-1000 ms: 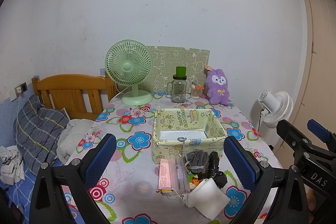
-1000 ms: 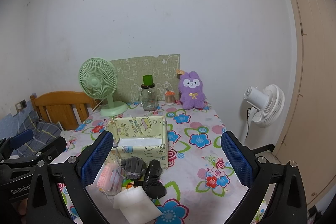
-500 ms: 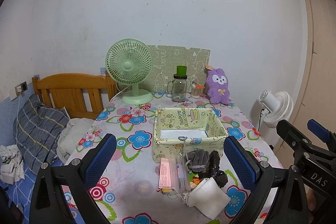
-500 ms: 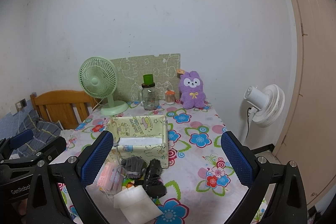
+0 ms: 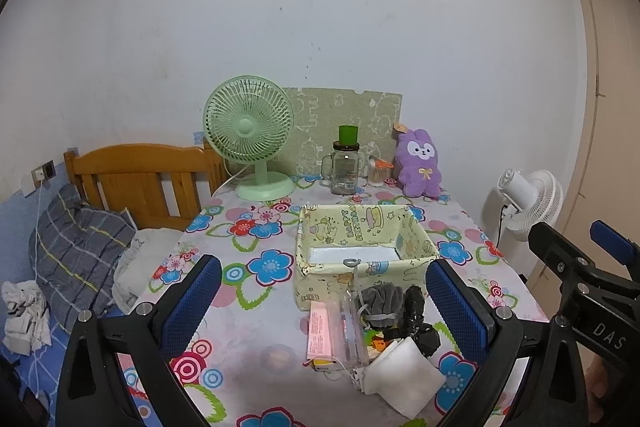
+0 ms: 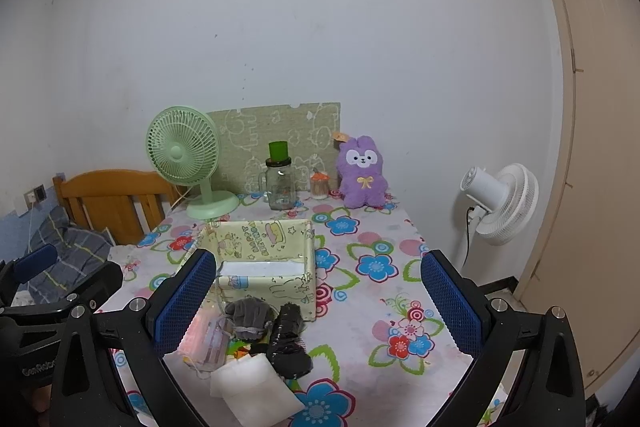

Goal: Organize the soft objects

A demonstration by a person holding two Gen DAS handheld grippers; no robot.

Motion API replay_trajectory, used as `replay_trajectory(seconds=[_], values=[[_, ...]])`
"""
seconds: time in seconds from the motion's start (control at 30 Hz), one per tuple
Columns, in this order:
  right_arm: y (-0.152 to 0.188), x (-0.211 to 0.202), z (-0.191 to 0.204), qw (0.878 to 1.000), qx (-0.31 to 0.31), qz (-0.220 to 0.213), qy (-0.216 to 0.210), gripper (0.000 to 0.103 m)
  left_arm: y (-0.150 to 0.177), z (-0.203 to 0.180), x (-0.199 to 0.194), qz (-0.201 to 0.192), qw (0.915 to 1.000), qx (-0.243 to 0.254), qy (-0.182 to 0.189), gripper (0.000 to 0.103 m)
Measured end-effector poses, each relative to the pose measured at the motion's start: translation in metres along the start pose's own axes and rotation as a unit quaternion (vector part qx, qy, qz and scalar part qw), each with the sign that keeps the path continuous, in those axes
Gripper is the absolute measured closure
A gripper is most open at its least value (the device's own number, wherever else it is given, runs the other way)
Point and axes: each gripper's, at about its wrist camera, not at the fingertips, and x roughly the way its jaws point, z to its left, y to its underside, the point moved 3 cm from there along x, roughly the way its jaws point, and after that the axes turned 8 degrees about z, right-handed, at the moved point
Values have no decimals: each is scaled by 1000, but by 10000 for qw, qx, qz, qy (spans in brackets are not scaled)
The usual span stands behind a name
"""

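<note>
A yellow fabric basket [image 5: 416,227] [image 6: 308,247] stands mid-table, with a white sheet on its floor. In front of it lies a pile: a grey glove [image 5: 382,301] [image 6: 250,313], a black glove [image 5: 418,315] [image 6: 288,339], a white folded cloth [image 5: 404,373] [image 6: 256,385], a pink pack [image 5: 320,329] and a clear pouch [image 5: 354,331] [image 6: 210,343]. A purple plush bunny [image 5: 418,163] [image 6: 362,173] sits at the back. My left gripper [image 5: 324,299] and right gripper [image 6: 316,301] are both open and empty, held above the near table edge.
A green desk fan [image 5: 250,131] [image 6: 186,155], a glass jar with green lid [image 5: 346,165] [image 6: 280,183] and a small orange-topped jar [image 6: 319,183] stand at the back. A white floor fan [image 6: 500,201] is right, a wooden bed headboard [image 5: 140,179] left.
</note>
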Motion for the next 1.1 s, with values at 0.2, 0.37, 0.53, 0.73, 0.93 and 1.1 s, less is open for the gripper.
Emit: replay_trajectory(seconds=[0.2,0.37,0.53,0.73,0.93,1.1], values=[[4,7,1,10000,7,75,-1,0,7,2,8,106,9999,-43,55,0],[12,16,2,9999,-14,165,4,0,16,5,18,264,9996,-56,60,0],[21,28,5,9997,-40,251,-48,0,25,7,29,369,9993,-37,49,1],[35,48,10,9990,-75,417,-122,0,39,13,49,611,9980,-100,93,4],[53,64,18,9974,-202,605,-343,1,61,16,69,931,9956,-26,53,5],[66,73,29,9967,-322,628,-407,1,75,14,81,1015,9946,6,206,6]])
